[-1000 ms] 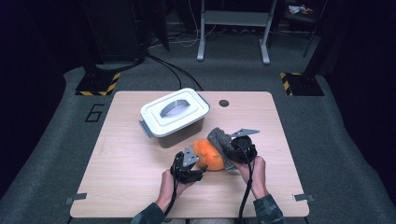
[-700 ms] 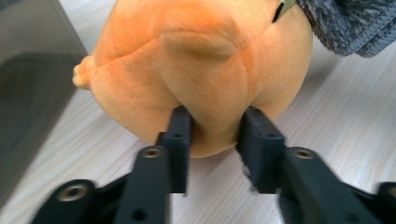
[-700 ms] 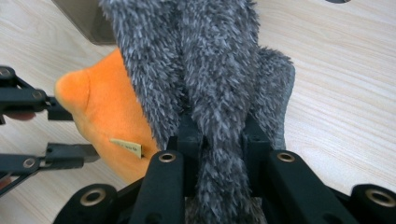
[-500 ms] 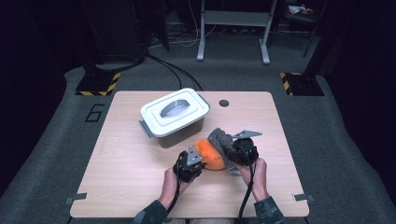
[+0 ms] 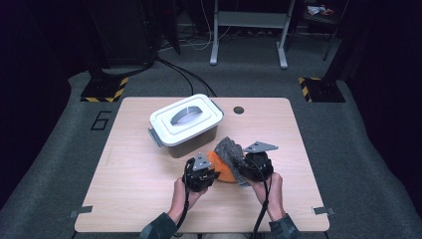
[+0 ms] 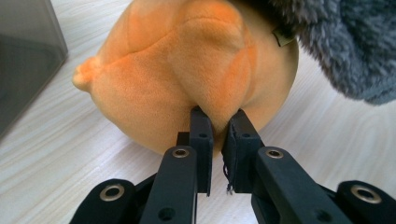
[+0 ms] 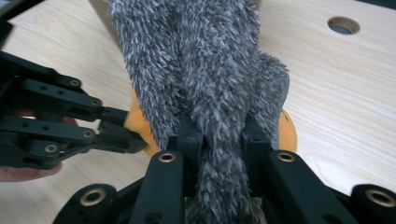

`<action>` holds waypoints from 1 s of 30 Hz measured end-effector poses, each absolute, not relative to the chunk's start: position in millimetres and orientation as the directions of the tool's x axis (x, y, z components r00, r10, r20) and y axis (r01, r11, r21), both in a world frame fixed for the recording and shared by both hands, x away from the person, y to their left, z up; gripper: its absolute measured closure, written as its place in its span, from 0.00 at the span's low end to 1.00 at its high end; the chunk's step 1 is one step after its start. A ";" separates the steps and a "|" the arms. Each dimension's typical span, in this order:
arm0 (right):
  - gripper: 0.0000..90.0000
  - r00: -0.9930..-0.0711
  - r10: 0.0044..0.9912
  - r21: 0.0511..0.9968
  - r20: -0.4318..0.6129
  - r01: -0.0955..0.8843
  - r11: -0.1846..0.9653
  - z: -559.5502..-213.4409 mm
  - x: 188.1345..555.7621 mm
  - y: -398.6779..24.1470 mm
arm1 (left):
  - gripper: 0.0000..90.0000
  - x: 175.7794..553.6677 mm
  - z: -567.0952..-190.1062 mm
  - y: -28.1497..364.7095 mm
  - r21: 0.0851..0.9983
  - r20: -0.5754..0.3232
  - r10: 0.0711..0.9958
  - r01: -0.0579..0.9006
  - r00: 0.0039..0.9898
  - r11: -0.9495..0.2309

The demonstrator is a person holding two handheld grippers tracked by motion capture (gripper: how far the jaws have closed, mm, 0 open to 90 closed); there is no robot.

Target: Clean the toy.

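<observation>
Left gripper (image 6: 217,122) has just been closing and now pinches a thin fold of the orange plush (image 6: 187,70) at the near table (image 5: 124,189) edge; right gripper (image 7: 217,135) is clamped on the plush's grey fuzzy part (image 7: 201,60). Risks: the small orange pinch could slip out if the hands pull apart, or the grey fur slide through the pads. Farther back, the lidded box (image 5: 185,124) stands just beside the plush, and a careless lift might knock it.

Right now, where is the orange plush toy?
In the high view the orange plush toy lies on the table near its front edge, just in front of the lidded box, pinched between the left gripper and the right gripper.
</observation>
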State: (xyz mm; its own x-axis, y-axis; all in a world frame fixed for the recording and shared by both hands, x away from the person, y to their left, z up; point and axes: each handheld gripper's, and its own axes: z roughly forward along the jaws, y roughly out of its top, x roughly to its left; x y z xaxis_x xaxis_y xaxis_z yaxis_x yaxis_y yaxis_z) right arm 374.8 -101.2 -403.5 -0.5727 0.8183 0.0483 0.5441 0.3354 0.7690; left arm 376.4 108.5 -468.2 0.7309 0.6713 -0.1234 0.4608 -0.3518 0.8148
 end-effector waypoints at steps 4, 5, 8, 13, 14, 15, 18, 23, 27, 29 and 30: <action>0.83 -0.590 0.806 0.771 0.038 0.530 0.352 -400.1 371.9 -92.5 | 0.92 373.9 -463.0 108.3 0.821 -0.134 0.661 0.456 0.739 -0.344; 0.83 -0.593 0.805 0.768 0.028 0.528 0.362 -401.5 373.0 -90.6 | 0.92 373.5 -462.9 107.2 0.820 -0.136 0.662 0.458 0.737 -0.342; 0.83 -0.590 0.807 0.761 0.008 0.527 0.378 -407.0 377.0 -87.2 | 0.92 375.2 -464.8 107.0 0.817 -0.132 0.665 0.460 0.735 -0.347; 0.83 -0.584 0.811 0.759 0.014 0.534 0.371 -411.5 380.3 -87.6 | 0.92 376.8 -467.0 107.2 0.811 -0.153 0.677 0.483 0.720 -0.330; 0.83 -0.582 0.813 0.759 0.012 0.534 0.371 -411.6 380.3 -87.7 | 0.92 377.2 -466.9 107.6 0.811 -0.145 0.676 0.478 0.722 -0.336; 0.83 -0.584 0.812 0.762 0.008 0.529 0.373 -412.0 380.5 -88.2 | 0.92 377.2 -467.0 107.5 0.810 -0.148 0.676 0.480 0.722 -0.336; 0.83 -0.577 0.817 0.761 0.019 0.538 0.362 -412.7 380.5 -90.6 | 0.92 377.9 -467.7 107.9 0.811 -0.152 0.676 0.482 0.721 -0.331; 0.83 -0.564 0.825 0.761 0.023 0.546 0.352 -414.4 382.3 -97.6 | 0.92 378.7 -468.5 109.3 0.810 -0.151 0.681 0.485 0.717 -0.330; 0.83 -0.539 0.842 0.754 0.029 0.565 0.336 -417.6 385.2 -107.5 | 0.92 379.3 -468.7 110.8 0.808 -0.158 0.679 0.490 0.717 -0.329; 0.83 -0.527 0.849 0.751 0.038 0.576 0.323 -420.0 387.3 -113.1 | 0.92 379.6 -468.7 110.8 0.808 -0.155 0.676 0.486 0.720 -0.332; 0.83 -0.518 0.854 0.751 0.050 0.584 0.310 -421.2 388.4 -115.6 | 0.92 379.7 -468.8 110.8 0.808 -0.157 0.677 0.487 0.719 -0.330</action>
